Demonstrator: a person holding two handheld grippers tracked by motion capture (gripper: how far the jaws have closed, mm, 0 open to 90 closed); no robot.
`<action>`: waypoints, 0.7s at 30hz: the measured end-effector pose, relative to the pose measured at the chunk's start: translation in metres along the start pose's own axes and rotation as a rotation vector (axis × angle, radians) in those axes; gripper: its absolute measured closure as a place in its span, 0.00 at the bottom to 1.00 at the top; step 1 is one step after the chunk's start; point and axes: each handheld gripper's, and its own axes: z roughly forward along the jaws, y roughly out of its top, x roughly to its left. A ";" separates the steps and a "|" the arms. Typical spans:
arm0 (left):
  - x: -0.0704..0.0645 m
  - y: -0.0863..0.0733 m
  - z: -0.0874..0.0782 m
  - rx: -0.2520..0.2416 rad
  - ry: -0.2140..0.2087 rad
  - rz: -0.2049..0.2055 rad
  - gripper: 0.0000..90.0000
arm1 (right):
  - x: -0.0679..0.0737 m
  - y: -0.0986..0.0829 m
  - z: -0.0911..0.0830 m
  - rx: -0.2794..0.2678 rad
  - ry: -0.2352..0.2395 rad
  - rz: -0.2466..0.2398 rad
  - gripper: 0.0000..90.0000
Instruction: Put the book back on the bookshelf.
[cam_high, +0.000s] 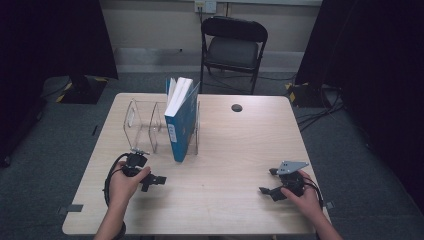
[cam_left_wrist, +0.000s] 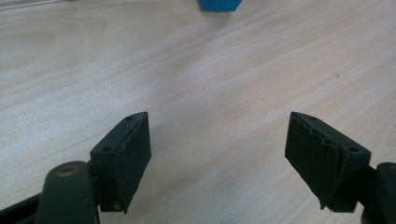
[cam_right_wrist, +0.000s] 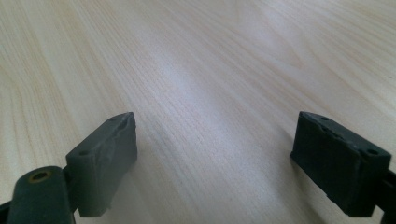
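A: Where is the blue book sitting?

B: It is standing upright, leaning a little, in the clear acrylic rack at about twelve o'clock from the left gripper. Its corner is peeking in at the left gripper view's top edge.

A: And the tools?

B: Both are resting spread wide and empty, the right gripper well apart at four o'clock from the book.

A: How is it looking to handle?

B: Probably stiff, fairly heavy, glossy. I'm favouring pinching the spine edge low down.
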 end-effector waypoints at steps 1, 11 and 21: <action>0.000 -0.001 0.001 0.001 0.004 0.003 0.25 | 0.000 0.000 0.000 0.000 0.000 0.000 0.15; -0.001 -0.007 0.008 0.002 0.010 0.016 0.25 | 0.000 0.000 0.000 0.000 0.000 0.000 0.15; 0.000 -0.015 0.010 -0.020 0.003 0.039 0.24 | 0.000 0.000 0.000 0.000 0.000 0.000 0.15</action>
